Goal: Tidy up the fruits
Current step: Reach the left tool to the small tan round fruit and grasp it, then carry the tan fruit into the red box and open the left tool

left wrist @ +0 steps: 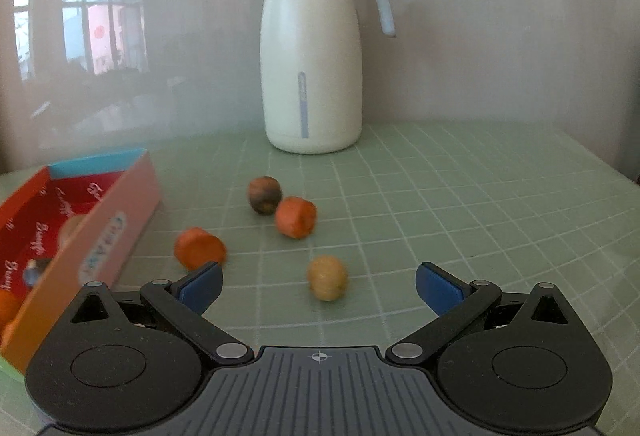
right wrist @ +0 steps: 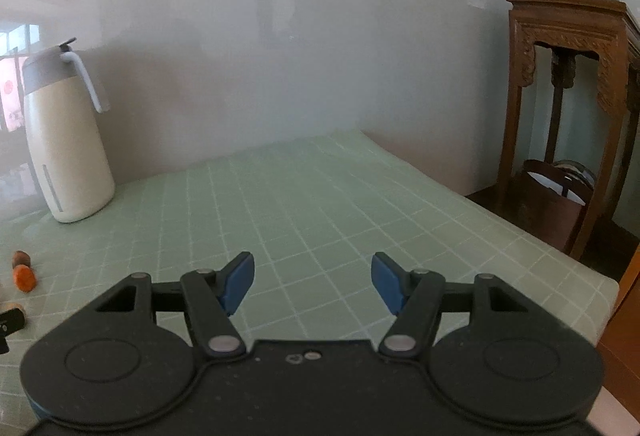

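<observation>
In the left wrist view several small fruits lie on the green grid mat: a tan round fruit (left wrist: pixel 327 277), an orange piece (left wrist: pixel 200 248), another orange piece (left wrist: pixel 295 217) and a dark brown round fruit (left wrist: pixel 263 195). My left gripper (left wrist: pixel 318 290) is open and empty, with the tan fruit between and just beyond its blue fingertips. An open red and pink box (left wrist: pixel 68 236) at the left holds a few fruits. My right gripper (right wrist: pixel 313 282) is open and empty over bare mat. An orange piece (right wrist: pixel 25 277) and the brown fruit (right wrist: pixel 21 258) show at its far left.
A cream and grey thermos jug (left wrist: pixel 311 52) stands at the back of the mat against the wall; it also shows in the right wrist view (right wrist: pixel 64 140). The mat's right edge (right wrist: pixel 560 248) drops off beside a wooden stand (right wrist: pixel 572 108) with a potted plant.
</observation>
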`<control>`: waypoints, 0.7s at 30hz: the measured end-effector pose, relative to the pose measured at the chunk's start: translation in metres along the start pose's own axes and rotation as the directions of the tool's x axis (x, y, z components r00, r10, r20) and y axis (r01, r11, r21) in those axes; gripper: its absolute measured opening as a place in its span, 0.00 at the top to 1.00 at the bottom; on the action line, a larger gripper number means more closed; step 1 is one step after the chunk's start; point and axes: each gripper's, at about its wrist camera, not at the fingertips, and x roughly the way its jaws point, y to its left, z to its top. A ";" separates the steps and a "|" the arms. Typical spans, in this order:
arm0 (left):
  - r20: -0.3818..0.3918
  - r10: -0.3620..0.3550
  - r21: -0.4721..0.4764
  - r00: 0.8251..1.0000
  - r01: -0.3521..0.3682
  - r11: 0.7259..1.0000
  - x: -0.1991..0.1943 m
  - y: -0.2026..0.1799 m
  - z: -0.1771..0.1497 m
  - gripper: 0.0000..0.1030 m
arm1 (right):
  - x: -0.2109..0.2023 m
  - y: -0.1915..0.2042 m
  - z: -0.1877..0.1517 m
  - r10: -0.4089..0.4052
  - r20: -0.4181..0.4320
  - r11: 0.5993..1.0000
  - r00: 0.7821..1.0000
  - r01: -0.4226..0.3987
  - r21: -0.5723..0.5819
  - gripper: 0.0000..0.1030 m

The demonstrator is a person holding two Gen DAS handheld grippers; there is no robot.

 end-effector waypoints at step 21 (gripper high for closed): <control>-0.022 -0.038 0.019 0.999 0.038 0.999 0.000 -0.001 0.007 0.76 | 0.002 0.001 0.000 -0.005 -0.009 1.000 1.000 0.005 -0.004 0.37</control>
